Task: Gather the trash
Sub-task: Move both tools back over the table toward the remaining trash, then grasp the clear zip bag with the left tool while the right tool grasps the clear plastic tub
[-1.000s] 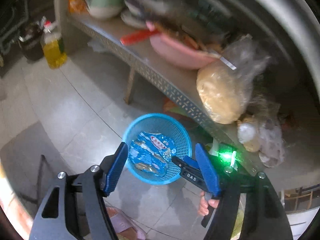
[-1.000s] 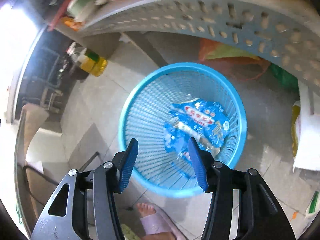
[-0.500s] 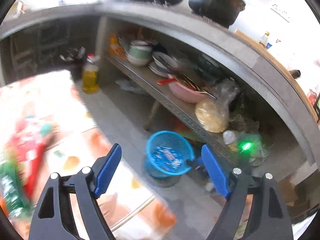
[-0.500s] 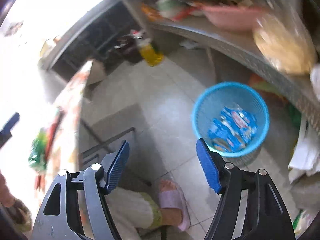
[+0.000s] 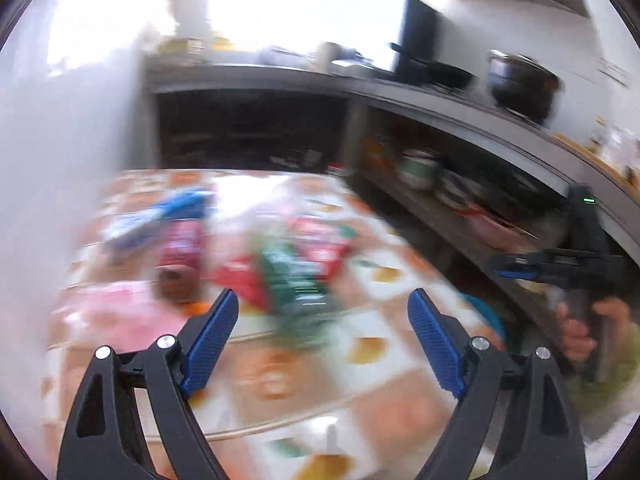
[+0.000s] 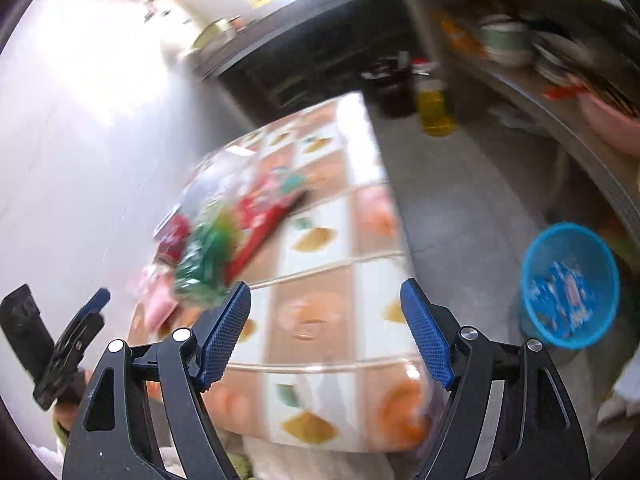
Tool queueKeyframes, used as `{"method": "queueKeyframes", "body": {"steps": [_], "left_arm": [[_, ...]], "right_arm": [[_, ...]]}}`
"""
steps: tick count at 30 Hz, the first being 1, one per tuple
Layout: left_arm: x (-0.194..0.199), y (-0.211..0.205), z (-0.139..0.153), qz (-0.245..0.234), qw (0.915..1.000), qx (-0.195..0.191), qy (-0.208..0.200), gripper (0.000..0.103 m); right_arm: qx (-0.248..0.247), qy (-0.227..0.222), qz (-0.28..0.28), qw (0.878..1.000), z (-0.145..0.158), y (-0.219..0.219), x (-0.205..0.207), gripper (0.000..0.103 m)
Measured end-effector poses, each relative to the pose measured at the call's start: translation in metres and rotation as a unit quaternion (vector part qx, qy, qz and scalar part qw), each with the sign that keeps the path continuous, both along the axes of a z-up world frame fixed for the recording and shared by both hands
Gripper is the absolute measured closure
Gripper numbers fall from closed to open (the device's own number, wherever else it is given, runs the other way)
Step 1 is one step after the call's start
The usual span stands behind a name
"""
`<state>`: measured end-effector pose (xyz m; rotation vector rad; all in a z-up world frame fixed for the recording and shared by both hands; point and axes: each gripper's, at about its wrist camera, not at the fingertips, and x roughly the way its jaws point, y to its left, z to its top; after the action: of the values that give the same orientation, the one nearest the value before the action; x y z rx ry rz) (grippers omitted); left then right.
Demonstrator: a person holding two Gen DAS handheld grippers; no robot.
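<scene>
Kitchen shelves blur behind the table (image 5: 400, 392) in the left view. The left gripper (image 5: 324, 340) is opening wide with nothing in it, over the wrappers (image 5: 280, 268). It could knock them off.

Right view: the right gripper (image 6: 325, 334) is opening, empty too. The blue basket (image 6: 536, 320) sits far off on the floor, so trash could drop.

- A home kitchen, lived-in and crowded.
- Long grey counter (image 5: 460, 100) along the wall, carrying a black pot (image 5: 522, 84) and a dark pan (image 5: 436, 74).
- Open shelf (image 6: 560, 120) below, stacked with bowls (image 6: 506, 40) and plates.
- Bottle of yellow cooking oil (image 6: 434, 110) standing on the grey tiled floor (image 6: 460, 200).
- Desk (image 6: 332, 280) under a fruit-patterned oilcloth, strewn with snack wrappers (image 5: 280, 264).
- Blue mesh waste basket (image 6: 568, 284) on the floor beside the shelf.
</scene>
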<state>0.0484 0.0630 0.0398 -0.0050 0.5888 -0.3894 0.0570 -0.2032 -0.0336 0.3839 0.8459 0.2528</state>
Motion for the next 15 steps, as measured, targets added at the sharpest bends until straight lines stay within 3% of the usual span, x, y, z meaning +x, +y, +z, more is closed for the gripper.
{"method": "queueKeyframes", "body": {"steps": [5, 9, 15], "left_arm": [[0.014, 0.067, -0.005, 0.085, 0.9962, -0.02, 0.007, 0.019], [0.033, 0.118, -0.008, 0.136, 0.9858, -0.088, 0.045, 0.019], [0.076, 0.168, -0.033, 0.224, 0.9479, -0.169, 0.151, 0.019]], "right_arm": [[0.001, 0.005, 0.058, 0.998, 0.002, 0.052, 0.025, 0.029], [-0.007, -0.005, 0.104, 0.995, 0.008, 0.097, 0.029, 0.029], [0.004, 0.004, 0.135, 0.991, -0.002, 0.128, 0.042, 0.029]]}}
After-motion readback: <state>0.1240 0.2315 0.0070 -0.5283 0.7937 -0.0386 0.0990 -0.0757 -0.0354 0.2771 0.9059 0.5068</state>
